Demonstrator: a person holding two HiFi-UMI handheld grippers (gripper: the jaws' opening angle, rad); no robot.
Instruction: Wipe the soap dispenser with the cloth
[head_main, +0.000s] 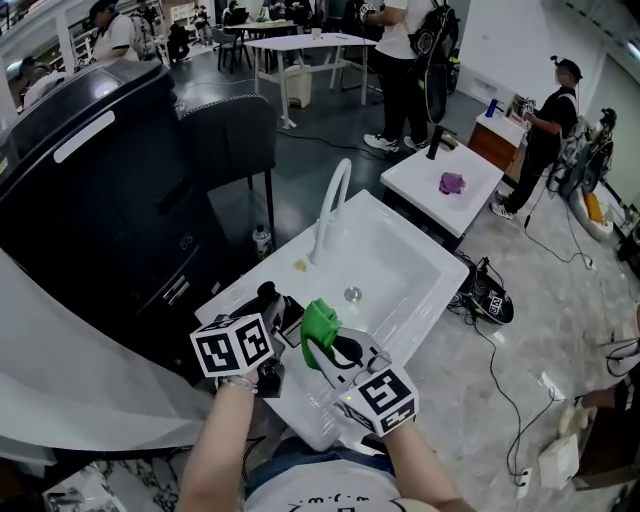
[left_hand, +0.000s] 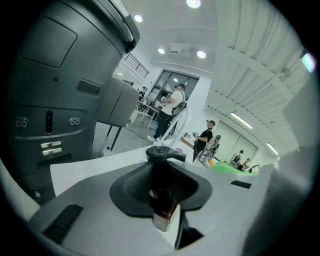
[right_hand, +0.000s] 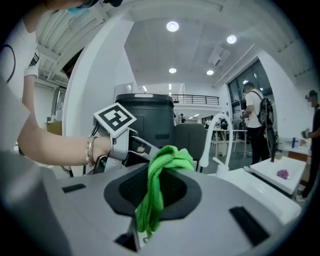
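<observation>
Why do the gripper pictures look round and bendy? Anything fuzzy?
Left gripper view: wide lens bends straight lines, corners go black, the close dispenser looks soft. Right gripper view: same bending, cloth sharp. Head view: straighter, sink bright white.
</observation>
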